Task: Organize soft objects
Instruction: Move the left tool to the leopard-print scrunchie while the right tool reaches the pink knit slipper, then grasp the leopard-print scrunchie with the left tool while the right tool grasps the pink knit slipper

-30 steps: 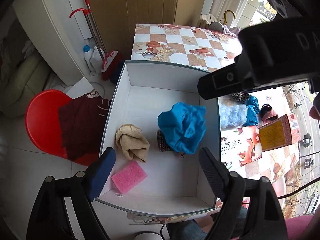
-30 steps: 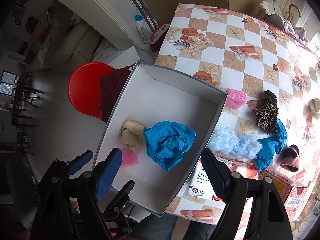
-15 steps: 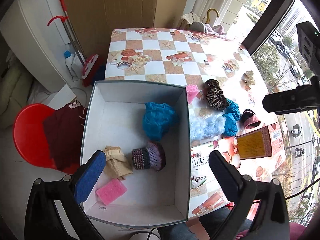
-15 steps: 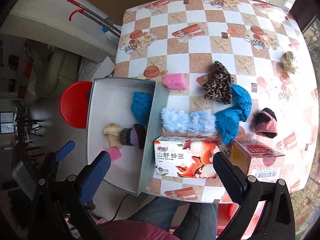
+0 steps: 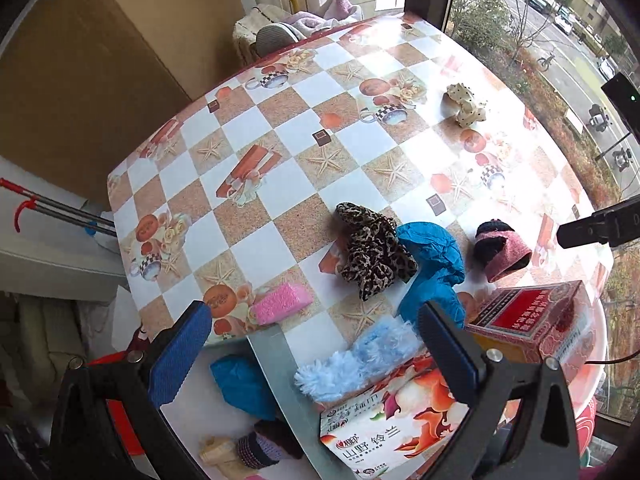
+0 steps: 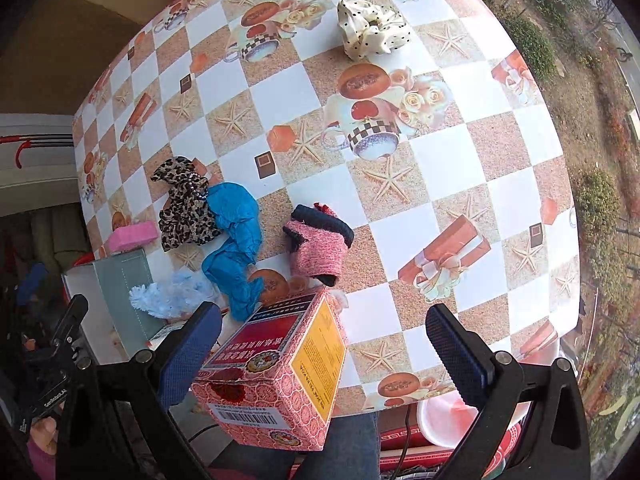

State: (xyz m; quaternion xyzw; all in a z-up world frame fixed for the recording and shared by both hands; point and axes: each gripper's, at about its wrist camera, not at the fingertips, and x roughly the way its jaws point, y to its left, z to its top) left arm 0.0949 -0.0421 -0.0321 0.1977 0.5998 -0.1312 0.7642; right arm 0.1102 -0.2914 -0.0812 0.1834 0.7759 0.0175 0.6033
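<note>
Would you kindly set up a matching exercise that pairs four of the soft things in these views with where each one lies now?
Things:
1. leopard scrunchie
2. pink sponge
3. spotted cream scrunchie
4. fluffy light blue piece

Places:
A. alone on the far part of the table
B. touching the blue cloth
C. against the tissue pack
D. just beyond the white box corner

Pairs: 1-B, 2-D, 3-A, 4-C

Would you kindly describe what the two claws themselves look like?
Both look alike: the left claw and right claw each have matt black angular arms fastened with silver bolts, ending in two flat fingers faced with ribbed dark-blue pads. Small white lettering marks the left claw's black body, seen at the right view's edge.
</note>
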